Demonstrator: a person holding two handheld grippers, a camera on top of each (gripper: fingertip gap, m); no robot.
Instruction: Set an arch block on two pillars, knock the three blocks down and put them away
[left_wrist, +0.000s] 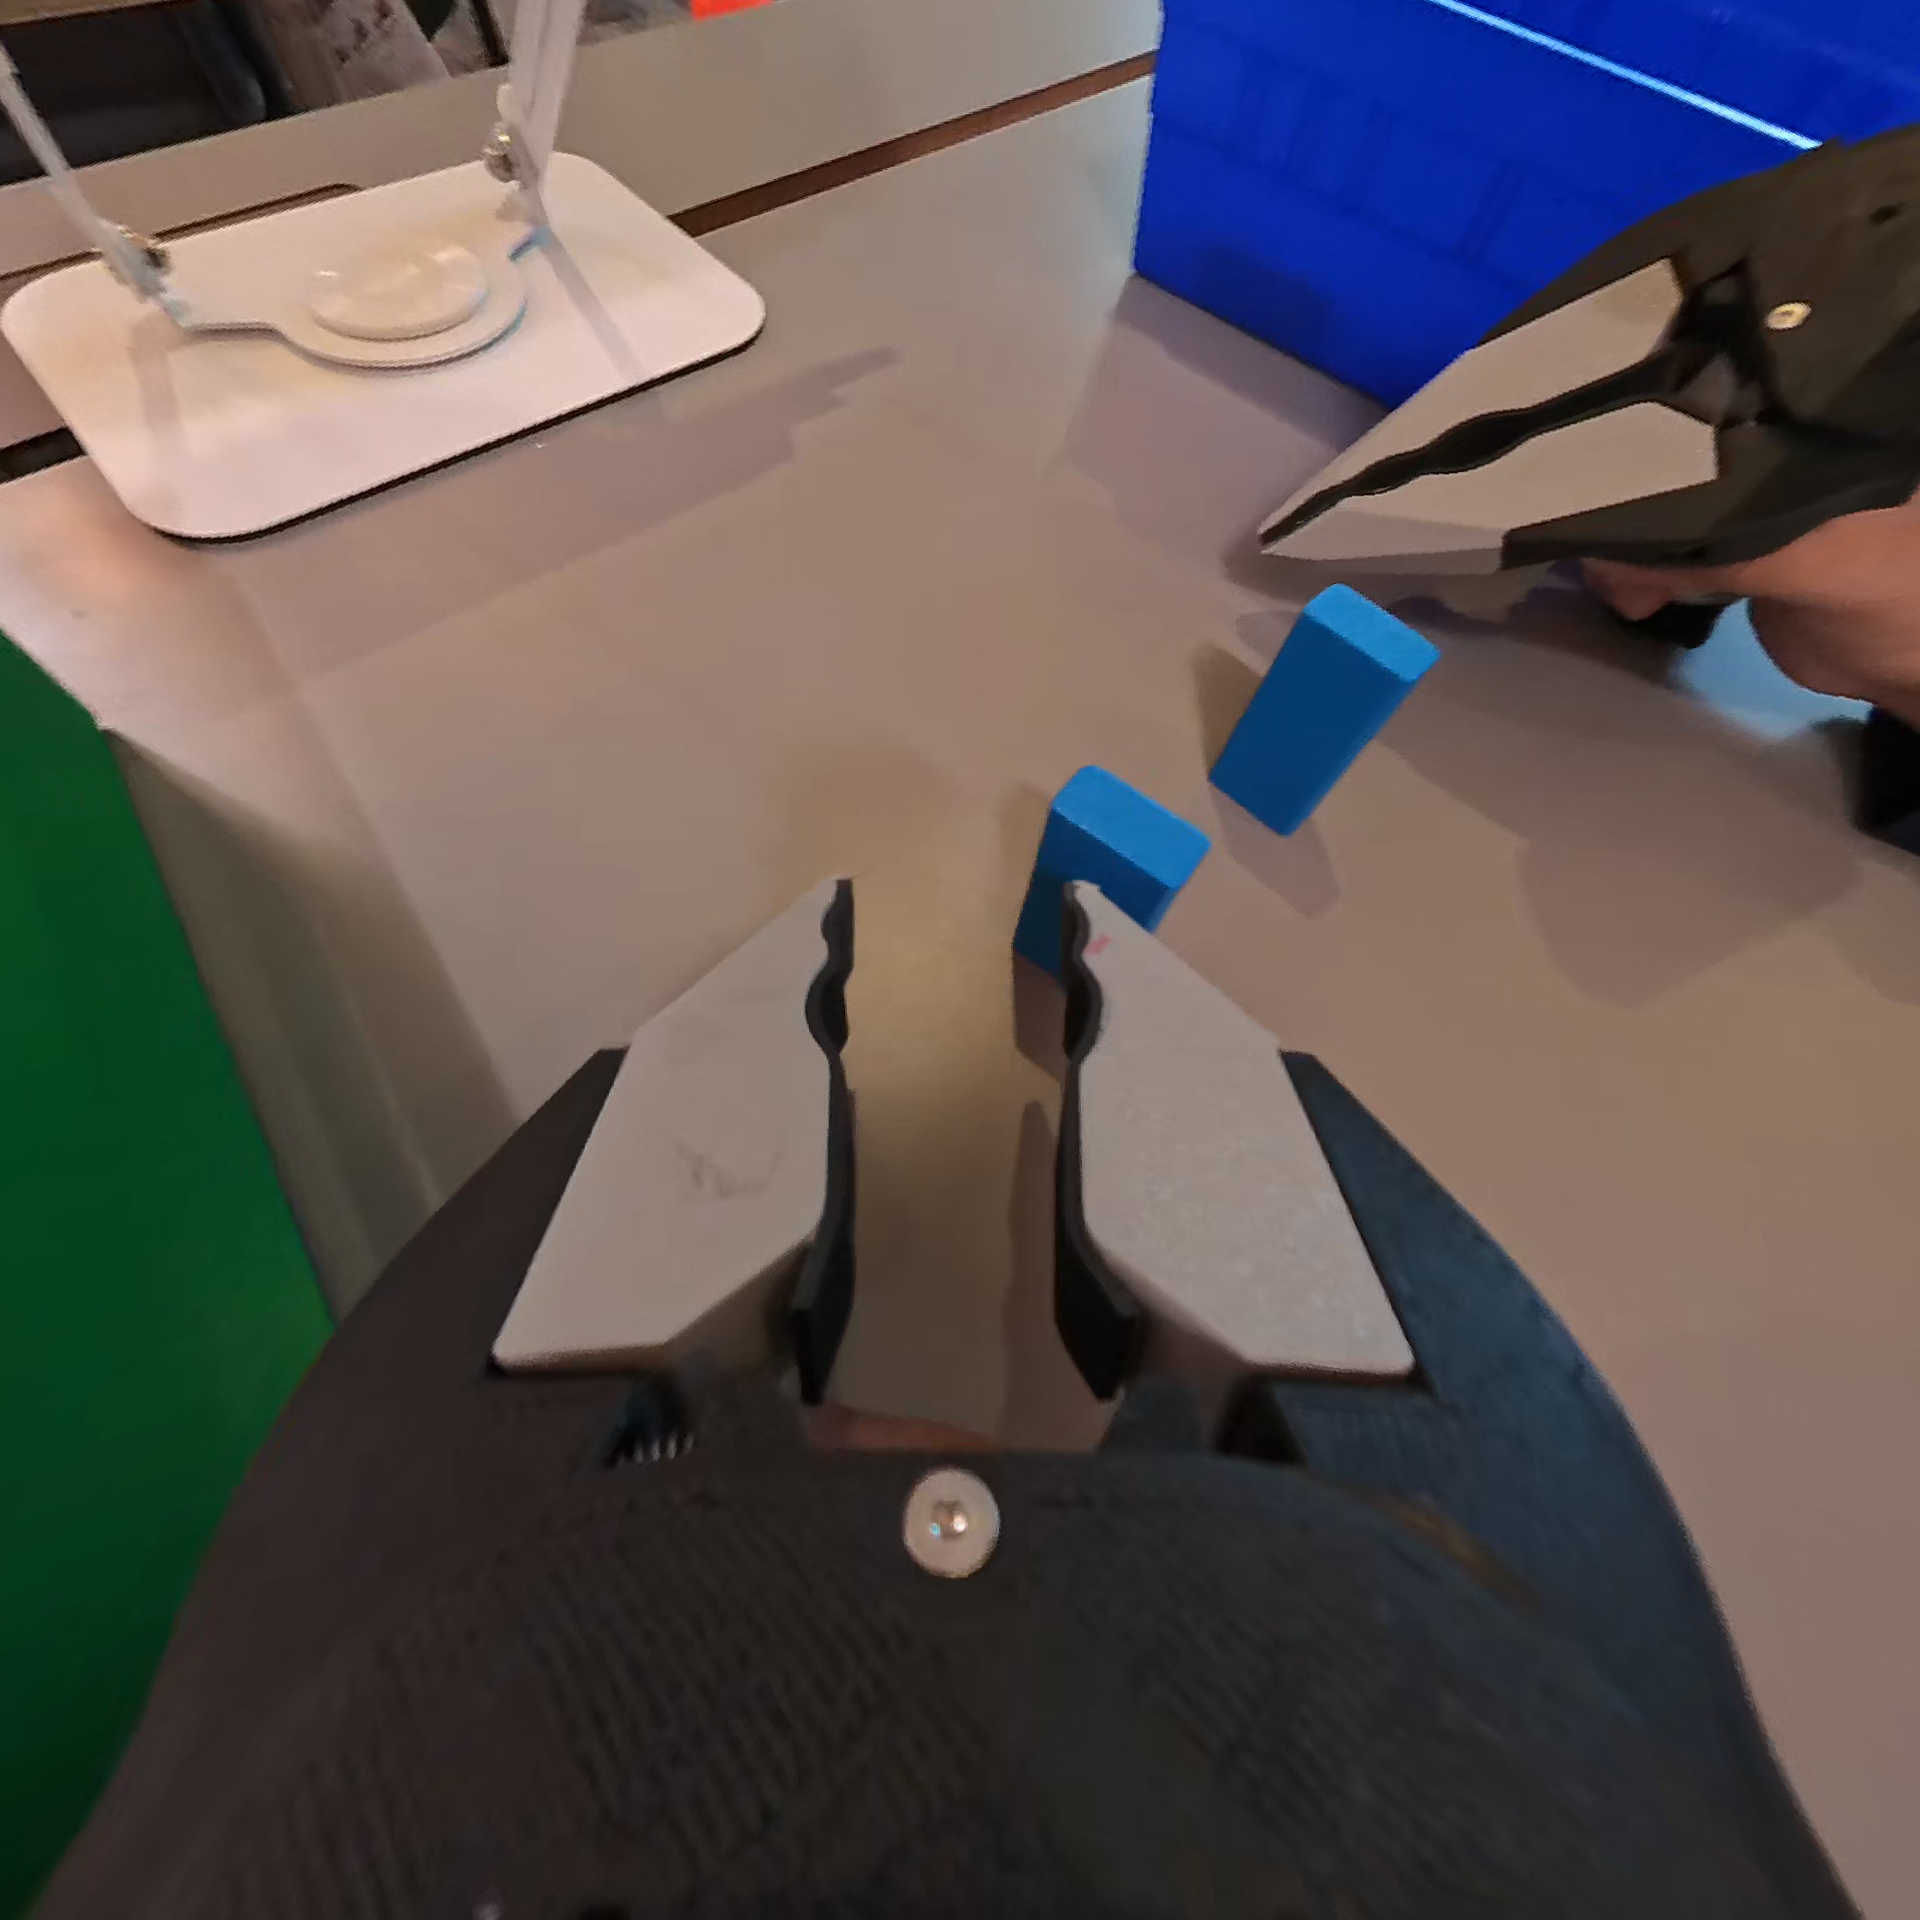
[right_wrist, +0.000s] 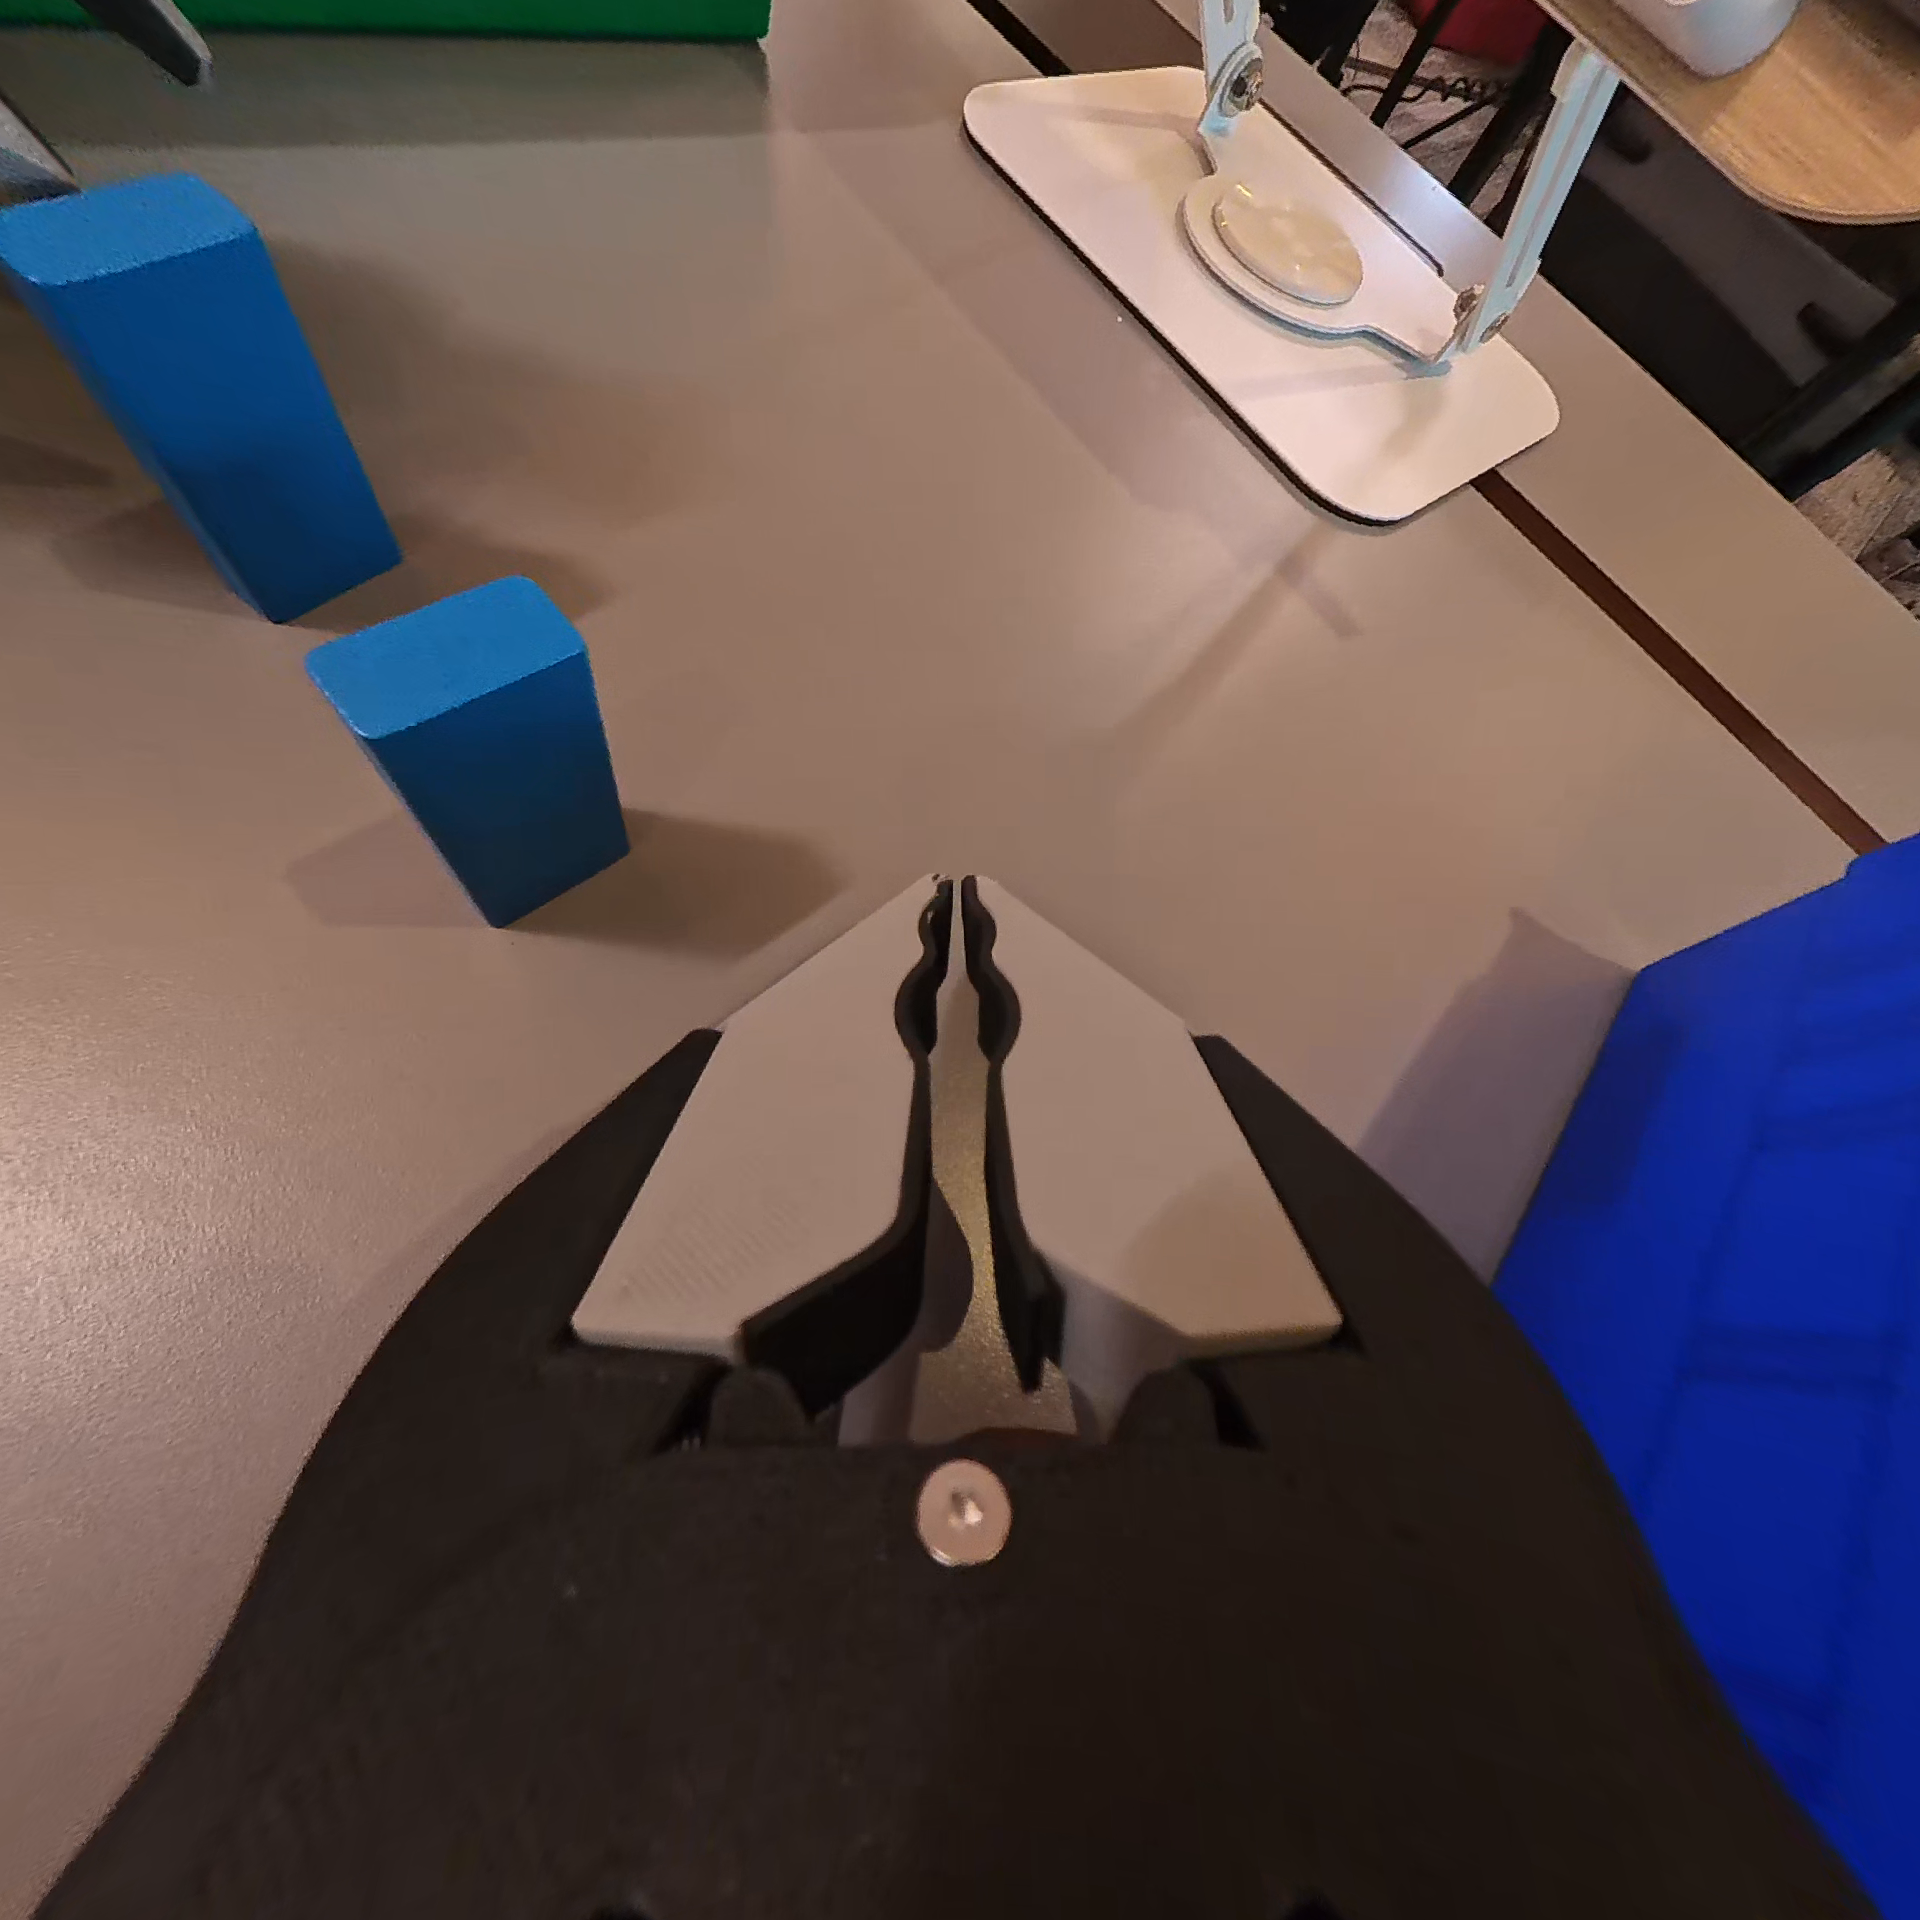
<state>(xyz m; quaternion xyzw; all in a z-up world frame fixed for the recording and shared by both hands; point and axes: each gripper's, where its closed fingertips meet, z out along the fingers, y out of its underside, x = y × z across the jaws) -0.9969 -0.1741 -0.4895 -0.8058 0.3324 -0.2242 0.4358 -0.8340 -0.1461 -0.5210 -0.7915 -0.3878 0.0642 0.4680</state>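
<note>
Two blue pillar blocks stand upright on the grey table (left_wrist: 644, 665). In the left wrist view one pillar (left_wrist: 1117, 852) stands just beyond my left gripper's right fingertip (left_wrist: 1086, 935), which partly hides it. The other pillar (left_wrist: 1320, 717) stands farther right. My left gripper (left_wrist: 961, 899) is open with only bare table between its pads. My right gripper (right_wrist: 954, 883) is shut and holds nothing. It also shows in the left wrist view (left_wrist: 1273, 535), just beyond the farther pillar. In the right wrist view the pillars (right_wrist: 488, 748) (right_wrist: 197, 384) stand to its left. No arch block is in view.
A blue bin (left_wrist: 1455, 187) (right_wrist: 1745, 1299) sits at the table's right side. A white stand base (left_wrist: 384, 343) (right_wrist: 1268, 281) stands at the back. A green bin (left_wrist: 125, 1143) lies at the left. A hand (left_wrist: 1829, 644) holds the right gripper. The gap from one gripper's tips to the other's is roughly 20 centimeters.
</note>
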